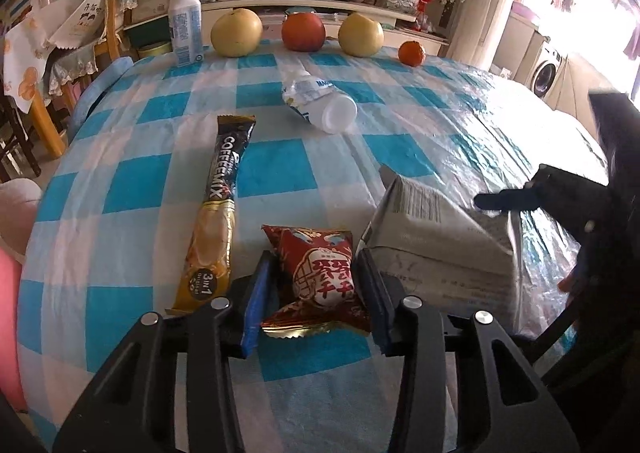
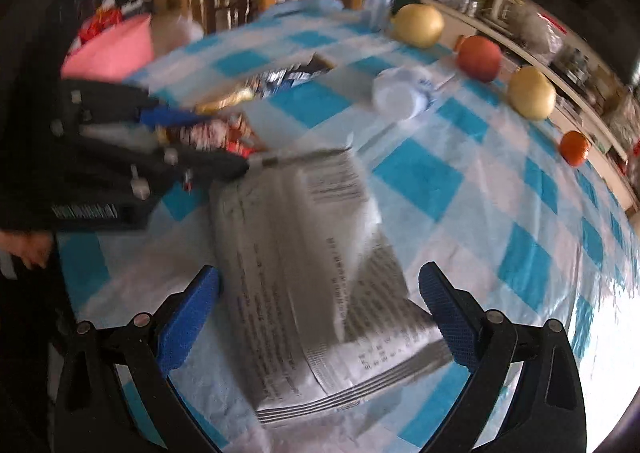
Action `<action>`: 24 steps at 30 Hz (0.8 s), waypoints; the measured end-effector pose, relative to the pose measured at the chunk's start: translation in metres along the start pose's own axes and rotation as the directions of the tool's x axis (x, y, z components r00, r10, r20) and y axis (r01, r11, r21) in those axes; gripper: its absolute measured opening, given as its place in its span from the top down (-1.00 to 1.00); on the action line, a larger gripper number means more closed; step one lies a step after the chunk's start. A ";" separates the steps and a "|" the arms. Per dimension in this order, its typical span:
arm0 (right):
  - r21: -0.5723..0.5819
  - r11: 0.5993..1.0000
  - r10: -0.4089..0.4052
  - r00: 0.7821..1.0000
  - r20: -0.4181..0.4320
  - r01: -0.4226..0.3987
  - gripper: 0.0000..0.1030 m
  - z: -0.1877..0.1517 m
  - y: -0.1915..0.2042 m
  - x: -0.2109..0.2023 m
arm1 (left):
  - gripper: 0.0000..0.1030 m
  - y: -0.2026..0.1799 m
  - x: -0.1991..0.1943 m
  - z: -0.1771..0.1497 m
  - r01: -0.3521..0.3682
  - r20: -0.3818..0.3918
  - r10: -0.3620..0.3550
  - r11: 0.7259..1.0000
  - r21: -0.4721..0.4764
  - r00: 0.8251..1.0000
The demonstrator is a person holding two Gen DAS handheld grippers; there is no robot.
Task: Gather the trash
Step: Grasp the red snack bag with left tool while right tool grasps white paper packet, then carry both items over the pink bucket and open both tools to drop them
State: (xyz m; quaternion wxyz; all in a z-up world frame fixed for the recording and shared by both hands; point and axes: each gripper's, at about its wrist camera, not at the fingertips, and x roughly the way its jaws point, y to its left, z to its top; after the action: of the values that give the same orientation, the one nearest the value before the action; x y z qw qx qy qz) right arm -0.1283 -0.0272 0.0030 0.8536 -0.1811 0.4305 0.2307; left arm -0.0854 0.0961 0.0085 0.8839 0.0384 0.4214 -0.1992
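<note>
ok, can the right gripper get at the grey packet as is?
Probably yes: the right gripper is open with its fingers either side of the grey packet, nothing between them.

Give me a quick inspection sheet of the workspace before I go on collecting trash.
Surface: table under a blue-and-white checked cloth with a shiny plastic cover.
Job's things: red snack packet; coffee mix sachet lying flat; crushed plastic bottle on its side; grey foil bag.
Clutter: upright white bottle, two yellow pears, a red apple and a small orange in a row along the far edge.
Grippers: left gripper has its jaws either side of the red snack packet, contact unclear; right gripper open, straddling the grey foil bag.
Cables: nothing seen.
Surroundings: crowded shelf, wooden chairs, washing machine.
</note>
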 end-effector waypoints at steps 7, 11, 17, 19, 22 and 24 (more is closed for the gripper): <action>0.050 0.999 0.017 1.000 0.005 -0.017 -0.90 -0.004 -0.004 0.000 | 0.19 0.005 -0.006 0.001 0.009 0.015 -0.009 1.000 -0.015 1.000; 0.092 0.996 0.014 1.000 0.006 -0.015 -0.83 -0.008 -0.007 -0.003 | 0.19 0.010 -0.007 0.001 0.012 0.017 -0.012 1.000 -0.027 1.000; 0.158 0.988 -0.003 1.000 0.031 -0.002 -0.50 -0.010 -0.012 -0.008 | 0.18 0.013 -0.004 -0.003 0.012 -0.019 -0.012 1.000 -0.019 1.000; 0.175 0.984 -0.017 0.999 0.038 0.010 -0.46 -0.011 -0.013 -0.010 | 0.10 0.010 -0.002 -0.005 0.005 -0.031 -0.005 1.000 -0.003 1.000; 0.198 0.980 -0.033 0.999 0.043 0.024 -0.41 -0.012 -0.014 -0.012 | 0.05 0.006 -0.002 -0.008 -0.010 -0.028 0.011 1.000 0.028 1.000; 0.217 0.975 -0.048 0.998 0.046 0.036 -0.36 -0.013 -0.016 -0.013 | 0.05 0.003 -0.002 -0.009 -0.019 -0.025 0.020 0.999 0.044 0.999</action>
State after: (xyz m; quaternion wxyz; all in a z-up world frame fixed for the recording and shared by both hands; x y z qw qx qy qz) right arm -0.1348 -0.0500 0.0083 0.8837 -0.0902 0.4270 0.1689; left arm -0.0922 0.1016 0.0040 0.8792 0.0641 0.4280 -0.1993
